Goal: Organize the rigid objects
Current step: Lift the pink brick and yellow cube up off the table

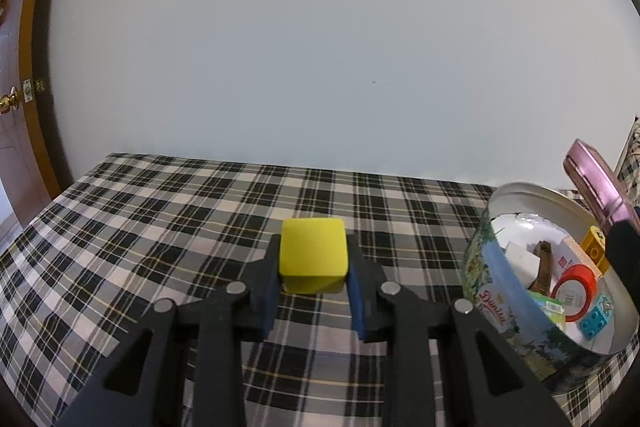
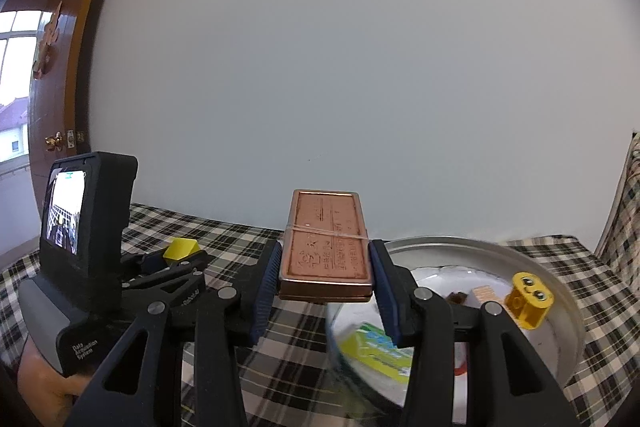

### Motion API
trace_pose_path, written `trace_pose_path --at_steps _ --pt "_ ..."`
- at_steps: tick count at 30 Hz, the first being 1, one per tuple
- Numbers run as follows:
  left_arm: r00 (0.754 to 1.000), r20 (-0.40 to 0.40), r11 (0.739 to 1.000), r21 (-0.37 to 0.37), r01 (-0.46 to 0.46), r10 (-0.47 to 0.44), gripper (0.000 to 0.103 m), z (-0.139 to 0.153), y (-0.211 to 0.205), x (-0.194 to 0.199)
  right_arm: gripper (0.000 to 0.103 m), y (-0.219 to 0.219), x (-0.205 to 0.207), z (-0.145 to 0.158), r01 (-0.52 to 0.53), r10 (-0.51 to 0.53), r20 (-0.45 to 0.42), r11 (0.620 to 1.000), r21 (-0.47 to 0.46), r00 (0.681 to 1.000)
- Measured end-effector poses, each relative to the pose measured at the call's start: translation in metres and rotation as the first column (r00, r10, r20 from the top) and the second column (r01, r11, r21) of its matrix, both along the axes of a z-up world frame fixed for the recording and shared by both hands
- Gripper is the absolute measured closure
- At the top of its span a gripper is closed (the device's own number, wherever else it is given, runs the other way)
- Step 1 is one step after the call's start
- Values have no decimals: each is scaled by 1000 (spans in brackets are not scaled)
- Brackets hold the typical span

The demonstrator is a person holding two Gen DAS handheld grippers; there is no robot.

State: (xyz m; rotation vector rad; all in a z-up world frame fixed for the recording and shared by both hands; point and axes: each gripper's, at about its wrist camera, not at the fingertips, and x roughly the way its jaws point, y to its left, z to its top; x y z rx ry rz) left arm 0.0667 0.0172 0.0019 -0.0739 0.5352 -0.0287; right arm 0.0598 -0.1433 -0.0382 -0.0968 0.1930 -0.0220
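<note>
Your left gripper (image 1: pixel 313 281) pinches a yellow block (image 1: pixel 313 255) above the plaid tablecloth (image 1: pixel 160 227). Your right gripper (image 2: pixel 325 285) clamps a copper-coloured flat tin (image 2: pixel 325 247) at the near rim of the round biscuit tin (image 2: pixel 560 307), which holds a yellow toy brick (image 2: pixel 528 301) and other small items.

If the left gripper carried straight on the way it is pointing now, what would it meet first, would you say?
Probably nothing soon: the left gripper, shut on the yellow block, points across bare checked tablecloth toward the white wall. The round tin sits off to its right, though depth is unclear.
</note>
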Motion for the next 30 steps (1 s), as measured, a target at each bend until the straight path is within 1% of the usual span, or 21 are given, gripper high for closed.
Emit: trace_pose_path --at_steps 14,21,30 --pt "997 43 998 -7 59 -59 75 13 -44 -5 56 -30 -8 5 66 -66 26 998 12 997" --pt "995 57 997 -11 78 -77 75 19 -59 -2 56 -38 -7 8 97 -98 33 995 23 995" --pt "992 66 994 -13 109 -108 75 24 -81 4 56 -59 -20 14 136 -138 48 990 48 989"
